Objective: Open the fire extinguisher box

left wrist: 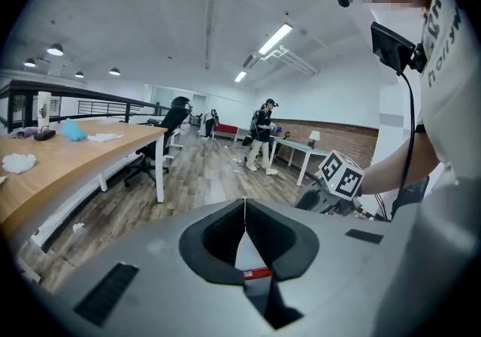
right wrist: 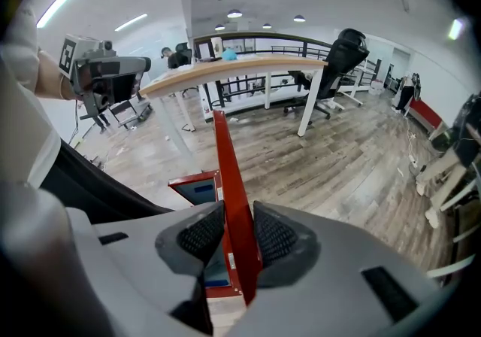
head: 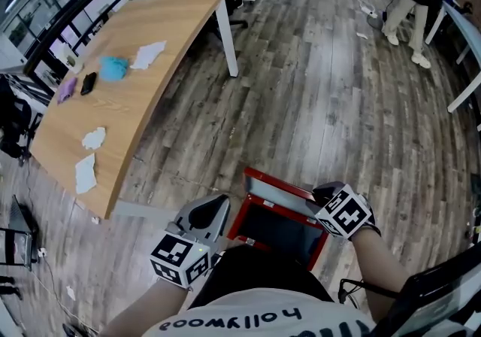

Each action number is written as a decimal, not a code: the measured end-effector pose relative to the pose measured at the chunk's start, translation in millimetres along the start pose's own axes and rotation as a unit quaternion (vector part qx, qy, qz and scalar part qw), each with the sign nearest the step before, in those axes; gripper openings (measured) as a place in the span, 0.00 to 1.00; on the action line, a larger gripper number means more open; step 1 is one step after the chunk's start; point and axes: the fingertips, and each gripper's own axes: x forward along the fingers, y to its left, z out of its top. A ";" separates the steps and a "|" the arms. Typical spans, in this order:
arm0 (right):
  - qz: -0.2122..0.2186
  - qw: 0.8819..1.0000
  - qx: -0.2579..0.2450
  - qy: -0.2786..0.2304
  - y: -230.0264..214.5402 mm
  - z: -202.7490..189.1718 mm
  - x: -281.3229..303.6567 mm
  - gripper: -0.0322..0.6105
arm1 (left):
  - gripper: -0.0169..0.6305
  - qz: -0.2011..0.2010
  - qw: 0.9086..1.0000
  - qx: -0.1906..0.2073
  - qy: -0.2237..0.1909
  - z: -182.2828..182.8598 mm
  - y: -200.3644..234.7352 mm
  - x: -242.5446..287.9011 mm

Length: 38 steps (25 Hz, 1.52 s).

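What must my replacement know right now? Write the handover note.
Left gripper: shut, empty, beside the box.
Right gripper: shut on the door, at its red edge.
Box: on the floor at the person's feet.
Done: door gripped; it looks partly open.
Left: swing it fully open, then release.

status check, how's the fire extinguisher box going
Right gripper clamped on the fire extinguisher box red door edge. Left gripper shut, beside it. Nothing blocking.
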 end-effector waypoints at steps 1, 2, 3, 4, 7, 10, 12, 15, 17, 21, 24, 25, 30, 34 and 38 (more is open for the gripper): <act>-0.001 1.000 0.002 -0.002 -2.0 0.6 -0.1 0.24 | 0.04 0.003 1.000 -0.002 0.000 0.9 2.2 -0.5; -0.002 1.000 0.003 -0.003 -3.5 1.0 -0.1 0.24 | 0.04 0.005 1.000 -0.005 0.001 1.5 3.9 -1.5; -0.004 1.000 0.004 -0.005 -4.4 1.2 0.1 0.24 | 0.04 0.006 1.000 -0.005 0.002 1.9 5.0 -3.0; -0.007 1.000 0.004 -0.006 -5.2 1.3 0.4 0.24 | 0.04 0.006 1.000 -0.004 0.003 2.3 5.7 -4.6; -0.013 1.000 0.005 -0.008 -8.6 1.6 0.7 0.24 | 0.04 0.007 1.000 0.003 0.006 3.9 9.1 -8.8; -0.016 1.000 0.004 -0.007 -11.9 1.7 0.4 0.24 | 0.04 0.010 1.000 -0.001 0.006 4.8 14.7 -11.4; -0.022 1.000 0.004 -0.011 -12.9 2.2 1.9 0.24 | 0.04 0.012 1.000 -0.002 0.006 3.2 18.8 -13.8; -0.034 0.999 0.005 -0.018 -18.7 2.8 5.4 0.24 | 0.04 0.014 1.000 -0.007 0.007 -2.6 22.4 -16.6; -0.041 0.999 0.004 -0.017 -24.3 4.0 7.4 0.24 | 0.04 0.015 1.000 -0.009 0.011 -6.0 24.5 -17.8; -0.056 0.998 0.006 -0.013 -31.0 6.2 12.1 0.24 | 0.04 0.022 1.000 -0.009 0.012 -8.2 32.7 -23.7; -0.065 0.998 0.013 -0.010 -38.9 5.7 15.7 0.24 | 0.04 0.028 0.999 -0.014 0.013 -11.8 39.7 -25.0; -0.066 0.998 0.015 -0.009 -40.8 5.6 16.9 0.24 | 0.04 0.030 0.999 -0.017 0.014 -13.6 41.8 -25.5; -0.072 0.997 0.013 -0.001 -48.0 3.8 23.8 0.24 | 0.04 0.036 0.999 -0.024 0.021 -19.5 47.7 -26.4; -0.084 0.996 0.013 0.003 -54.5 3.4 28.7 0.24 | 0.04 0.036 0.999 -0.023 0.026 -23.2 49.1 -26.4; -0.086 0.996 0.015 -0.003 -57.4 3.1 31.1 0.24 | 0.04 0.040 0.998 -0.022 0.031 -25.8 50.3 -27.7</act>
